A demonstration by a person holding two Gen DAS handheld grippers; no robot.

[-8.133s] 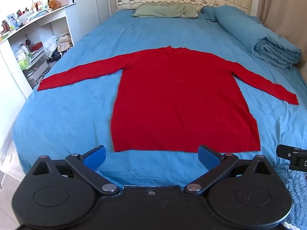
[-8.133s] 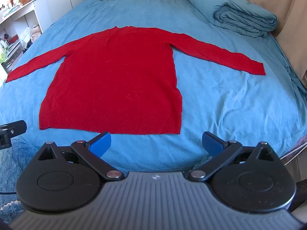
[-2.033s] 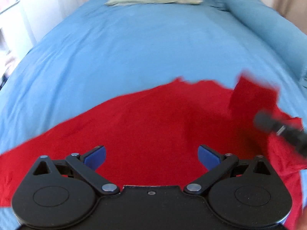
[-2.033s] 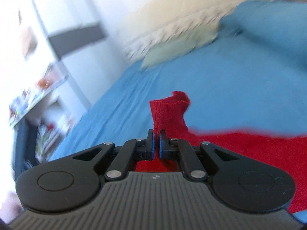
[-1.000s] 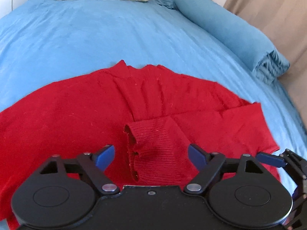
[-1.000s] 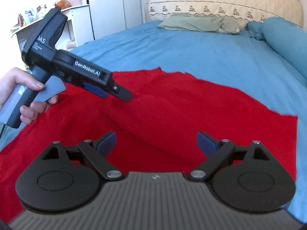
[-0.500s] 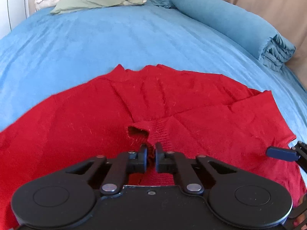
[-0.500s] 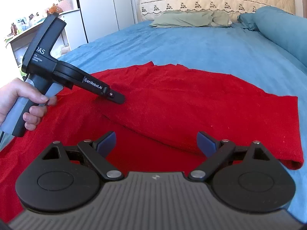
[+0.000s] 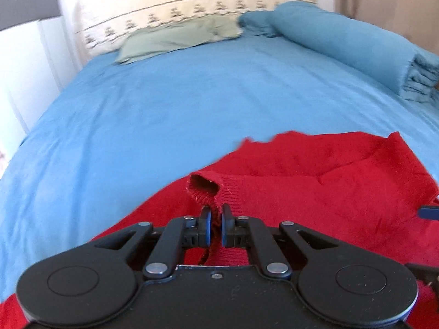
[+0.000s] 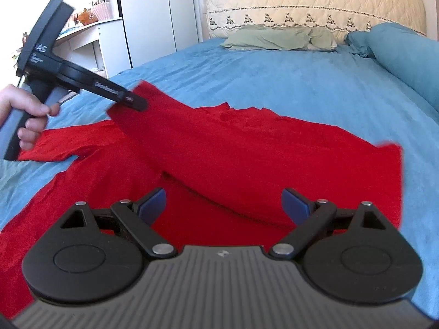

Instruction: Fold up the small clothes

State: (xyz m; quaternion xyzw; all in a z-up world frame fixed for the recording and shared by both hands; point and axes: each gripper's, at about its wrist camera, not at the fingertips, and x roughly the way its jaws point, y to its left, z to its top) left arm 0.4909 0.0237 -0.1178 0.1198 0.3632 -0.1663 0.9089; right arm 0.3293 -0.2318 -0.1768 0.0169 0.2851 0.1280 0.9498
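Observation:
A red knit sweater (image 10: 247,148) lies on the blue bed (image 10: 288,82), its right sleeve folded across the body. My left gripper (image 9: 215,219) is shut on the cuff (image 9: 204,189) of that sleeve and holds it lifted above the body; it shows from the side in the right wrist view (image 10: 134,101). My right gripper (image 10: 223,205) is open and empty, low over the sweater's near part. The sweater also shows in the left wrist view (image 9: 315,181). The other sleeve (image 10: 68,142) lies out to the left.
A rolled blue duvet (image 9: 356,54) lies along the bed's right side. A green pillow (image 10: 277,38) rests at the cream headboard (image 10: 315,8). White shelves and a cabinet (image 10: 109,35) stand left of the bed. A hand (image 10: 24,115) holds the left gripper's handle.
My left gripper closed on the sleeve cuff half a second ago and has since lifted it up and to the left. My right gripper stays open over the sweater.

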